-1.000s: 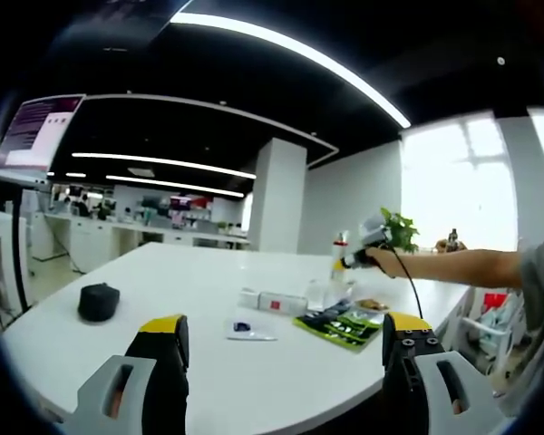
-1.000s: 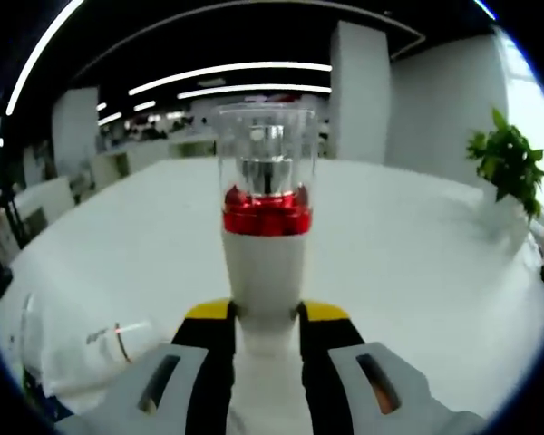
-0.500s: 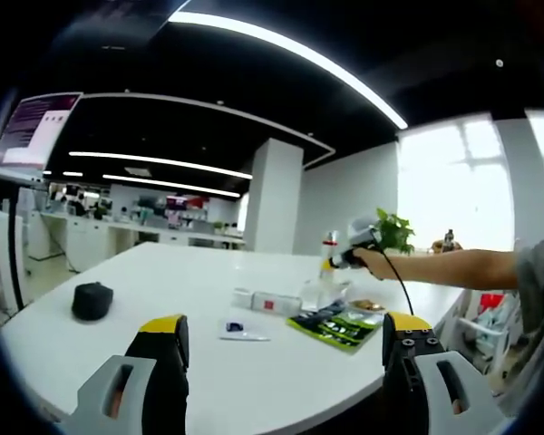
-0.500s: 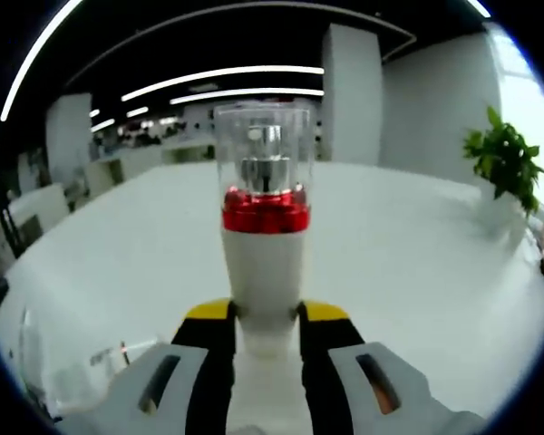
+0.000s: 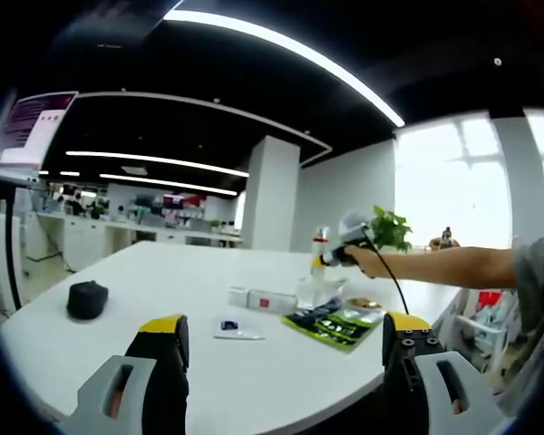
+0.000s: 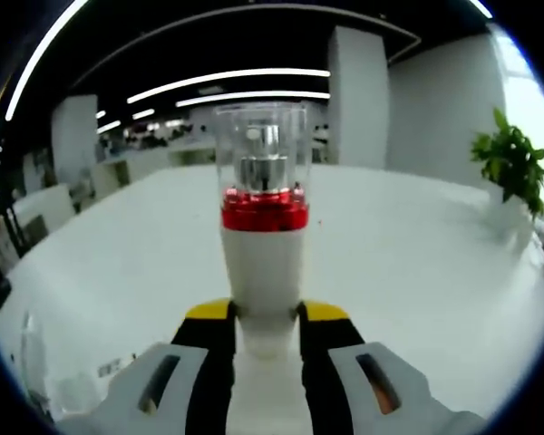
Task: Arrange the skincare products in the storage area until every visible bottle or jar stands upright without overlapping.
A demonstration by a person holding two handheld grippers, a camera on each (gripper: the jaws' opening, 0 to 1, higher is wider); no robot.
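Observation:
In the right gripper view my right gripper (image 6: 265, 337) is shut on a white bottle (image 6: 264, 263) with a red collar and a clear cap, held upright above the white table (image 6: 417, 272). The left gripper view shows that same right gripper (image 5: 331, 256) far off, in a person's hand, carrying the bottle (image 5: 319, 251) over a clear jar (image 5: 309, 293), a white box (image 5: 264, 300) and green packets (image 5: 335, 323). My left gripper (image 5: 281, 362) hangs open over the table's near edge with nothing between its fingers.
A black lump (image 5: 87, 299) lies at the table's left end and a small sachet (image 5: 235, 328) near the middle. A potted plant (image 6: 511, 169) stands at the far right edge. A clear item (image 6: 38, 367) shows at the lower left of the right gripper view.
The right gripper has carried the bottle a little to the left above the products. The clear item at the lower left of the right gripper view has slid further out of frame.

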